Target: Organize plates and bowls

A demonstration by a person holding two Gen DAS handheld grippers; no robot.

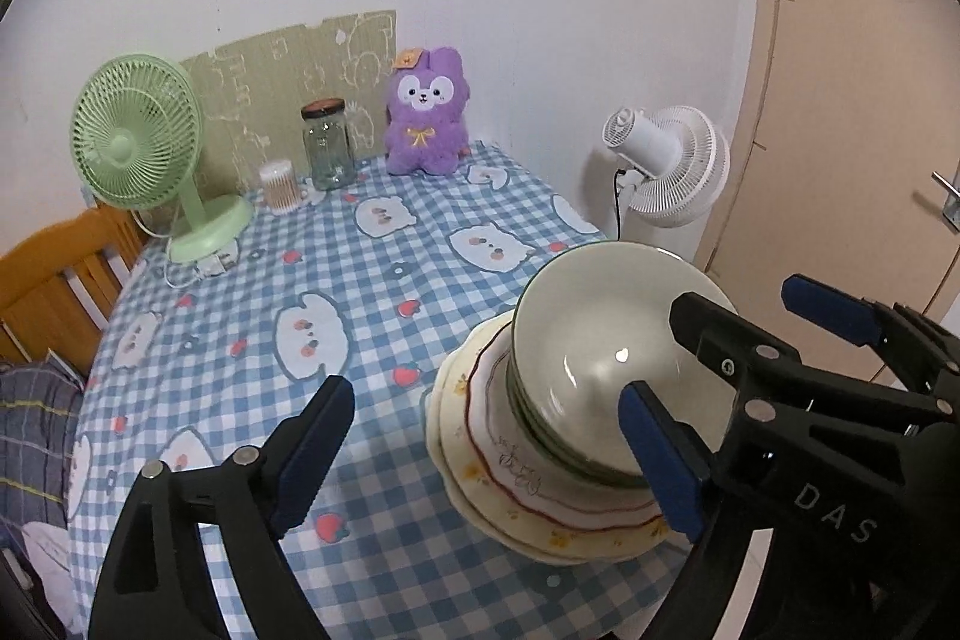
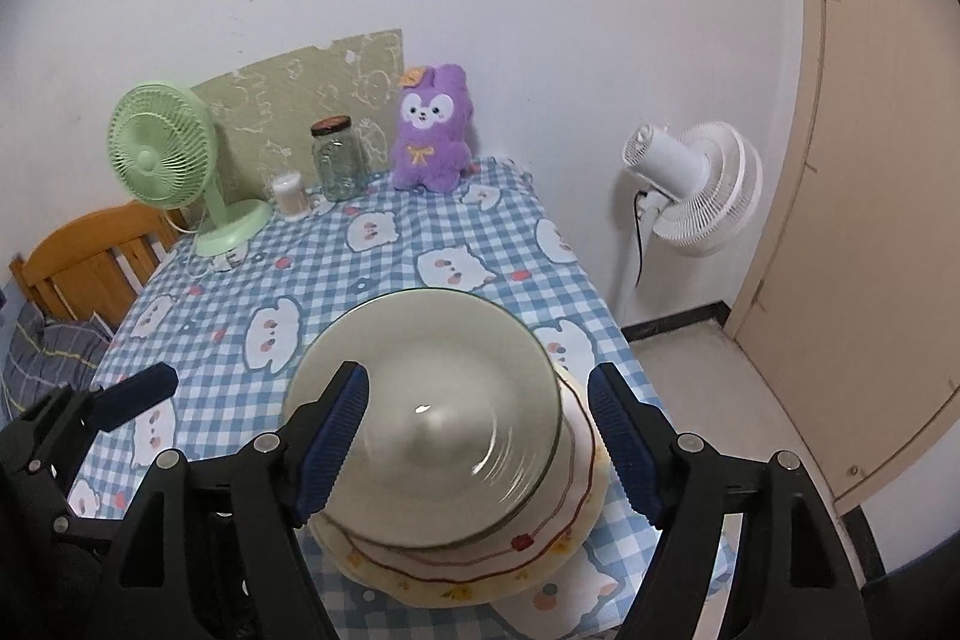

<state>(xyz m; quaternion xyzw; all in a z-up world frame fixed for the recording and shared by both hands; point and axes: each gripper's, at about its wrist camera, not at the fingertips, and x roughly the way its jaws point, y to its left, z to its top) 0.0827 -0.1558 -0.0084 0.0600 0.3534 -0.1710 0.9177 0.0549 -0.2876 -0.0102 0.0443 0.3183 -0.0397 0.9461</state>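
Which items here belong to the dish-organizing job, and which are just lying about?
Job items:
- stacked green bowls
- cream plates beneath them

Lying about:
- green fan
- glass jar
- cotton swab tub
- purple plush
- white fan

Table under checked cloth [image 1: 360, 292]: plate stack [image 1: 510, 490], green fan [image 1: 138, 142], jar [image 1: 327, 145], purple plush [image 1: 426, 112].

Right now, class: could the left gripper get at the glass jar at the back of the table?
Probably yes: the left gripper is open and empty, and bare tablecloth lies between it and the glass jar.
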